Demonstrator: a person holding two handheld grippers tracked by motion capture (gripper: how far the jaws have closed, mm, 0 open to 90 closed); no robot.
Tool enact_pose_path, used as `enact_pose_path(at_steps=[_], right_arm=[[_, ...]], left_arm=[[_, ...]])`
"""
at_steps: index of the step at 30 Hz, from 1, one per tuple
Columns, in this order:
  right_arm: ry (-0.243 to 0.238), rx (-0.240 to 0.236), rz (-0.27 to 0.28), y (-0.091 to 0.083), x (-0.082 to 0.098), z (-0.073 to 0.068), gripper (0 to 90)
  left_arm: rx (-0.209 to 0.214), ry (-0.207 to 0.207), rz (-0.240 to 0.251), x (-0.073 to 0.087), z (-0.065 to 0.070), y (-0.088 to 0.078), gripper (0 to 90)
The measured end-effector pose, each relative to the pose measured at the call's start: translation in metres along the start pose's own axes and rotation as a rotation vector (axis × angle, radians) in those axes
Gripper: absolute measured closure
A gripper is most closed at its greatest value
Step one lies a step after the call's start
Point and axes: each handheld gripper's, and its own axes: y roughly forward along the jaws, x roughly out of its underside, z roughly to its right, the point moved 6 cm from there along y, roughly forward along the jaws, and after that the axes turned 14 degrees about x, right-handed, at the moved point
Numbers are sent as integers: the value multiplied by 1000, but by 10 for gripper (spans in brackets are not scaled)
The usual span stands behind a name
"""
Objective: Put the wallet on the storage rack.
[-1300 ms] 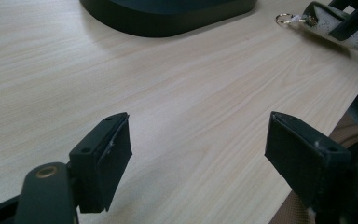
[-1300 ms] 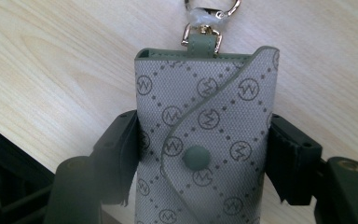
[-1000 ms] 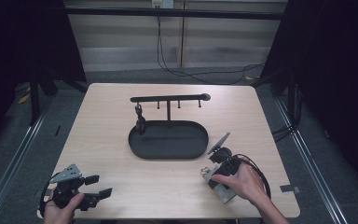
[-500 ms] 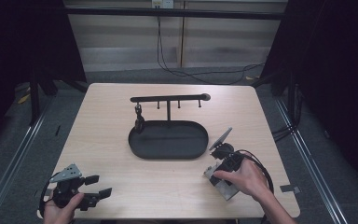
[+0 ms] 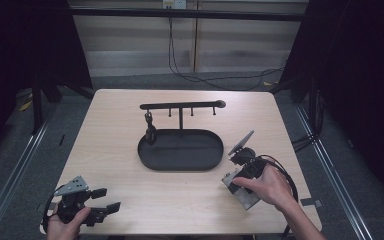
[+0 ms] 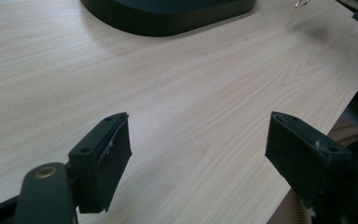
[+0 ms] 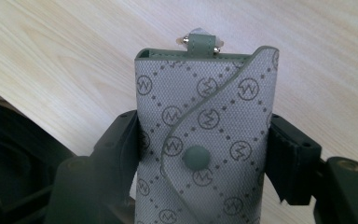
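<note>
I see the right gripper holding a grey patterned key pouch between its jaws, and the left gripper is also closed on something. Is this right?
Not quite. The left gripper is open and holds nothing; the left gripper view shows bare table between its jaws. The right gripper does hold the grey patterned key pouch.

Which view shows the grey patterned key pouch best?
The right gripper view: the pouch sits close, clamped between the jaws, its snap and pattern clear. The high view gives a small grey sliver. The left gripper view adds nothing clear.

A light wooden tabletop (image 5: 110, 150) with rounded corners carries a black oval tray (image 5: 181, 150) near its middle. From the tray rises a black rack (image 5: 181, 106) toward the far edge.
</note>
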Motion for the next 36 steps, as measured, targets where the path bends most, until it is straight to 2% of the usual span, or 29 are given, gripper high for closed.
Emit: enact_pose_path(at_steps=[7, 18, 23, 36], right_arm=[[12, 6, 20, -11, -7, 5, 341], [75, -35, 37, -6, -22, 19, 341], [93, -36, 47, -9, -30, 22, 342], [167, -86, 124, -19, -57, 28, 342]], left_arm=[[13, -16, -3, 1, -3, -1, 219], [18, -8, -1, 0, -2, 0, 217], [19, 3, 7, -1, 1, -1, 217], [20, 8, 16, -1, 1, -1, 217]])
